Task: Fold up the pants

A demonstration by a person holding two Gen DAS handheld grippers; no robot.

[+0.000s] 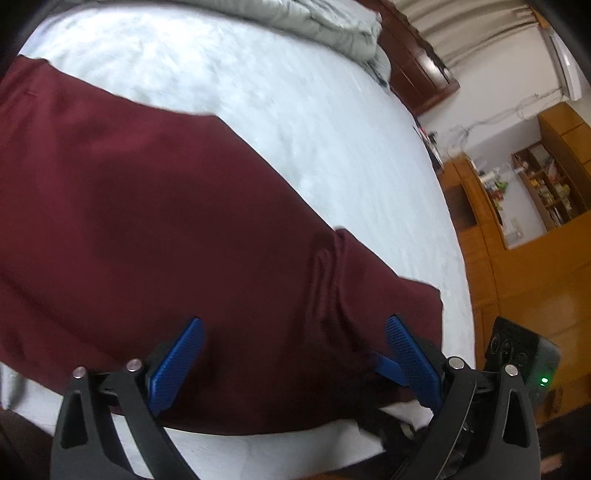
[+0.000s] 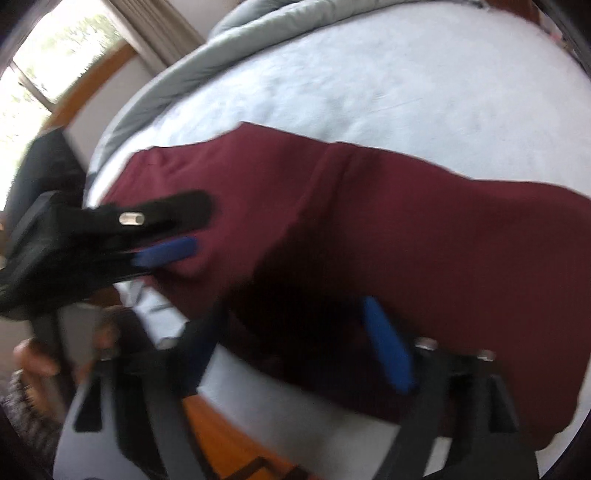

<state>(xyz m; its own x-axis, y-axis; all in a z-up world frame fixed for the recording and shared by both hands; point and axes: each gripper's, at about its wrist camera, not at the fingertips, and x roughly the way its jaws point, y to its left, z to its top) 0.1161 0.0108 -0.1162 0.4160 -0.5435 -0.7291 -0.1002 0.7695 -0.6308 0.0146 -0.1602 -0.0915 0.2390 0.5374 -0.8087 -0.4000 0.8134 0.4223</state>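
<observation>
The maroon pants (image 1: 166, 229) lie spread flat across the near part of the bed (image 1: 295, 110), reaching its near edge, with a bunch of creases where the fabric gathers. Laid out this way, they are probably ready for a lengthwise or crosswise fold.

The left tongs (image 1: 293, 360) hang just over the near hem with their blue pads well apart, fabric beneath the gap but nothing pinched; that looks like a stance for taking an edge. The right tongs (image 2: 295, 332) also stand apart over the cloth near the bed's edge. In the right wrist view the left tongs appear from the side at the far left end of the garment.

Much is unclear. The right view is smeared by blur, so only one blue pad (image 2: 388, 347) of the right tongs reads cleanly; the other is lost in shadow. Neither view shows the whole garment, so waistband and cuffs cannot be told apart. A rumpled grey quilt (image 1: 314, 22) lies at the bed's far side.
</observation>
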